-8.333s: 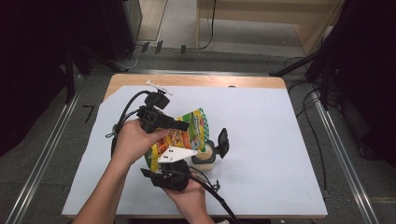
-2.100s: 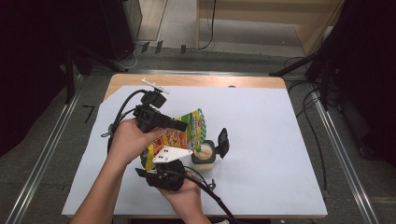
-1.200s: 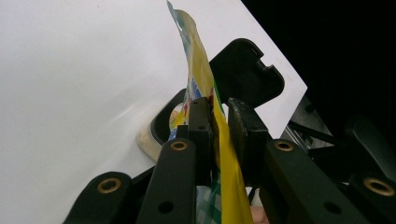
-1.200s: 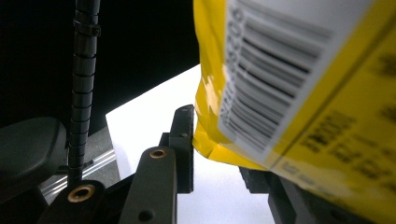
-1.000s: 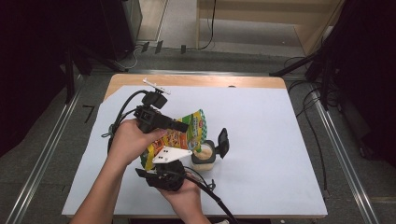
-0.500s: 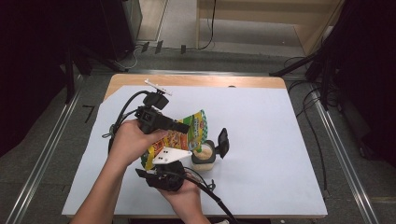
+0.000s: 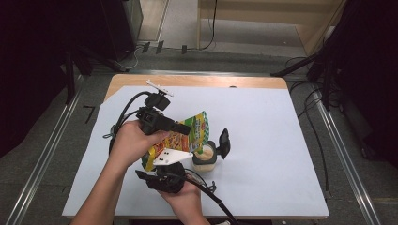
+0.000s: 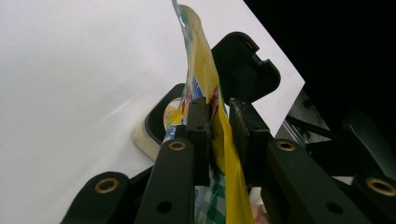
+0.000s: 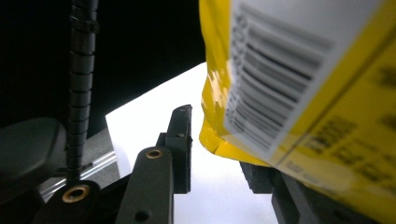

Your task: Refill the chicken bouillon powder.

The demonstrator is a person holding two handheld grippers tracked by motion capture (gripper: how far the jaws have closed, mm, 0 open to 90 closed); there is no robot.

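Observation:
A yellow snack bag [image 7: 180, 140] hangs tilted over a small round tub [image 7: 205, 157], whose black flip lid [image 7: 224, 143] stands open. My left gripper [image 7: 187, 127] is shut on the bag. In the left gripper view the jaws [image 8: 219, 112] pinch the bag's [image 8: 203, 60] thin edge, with the tub [image 8: 156, 126] and lid [image 8: 243, 65] just beyond. My right gripper [image 7: 178, 164] sits below the bag under its grey plate. In its own view the right gripper [image 9: 217, 144] is open, with white table between the jaws. The bag's barcode side [image 9: 299, 70] hangs over the right jaw.
A white sheet [image 7: 281, 140] covers the wooden table [image 7: 197, 80]. Black cables [image 7: 124, 112] trail from both grippers toward the person. Metal rails [image 7: 347, 154] run along both sides of the table, and the floor beyond is dark.

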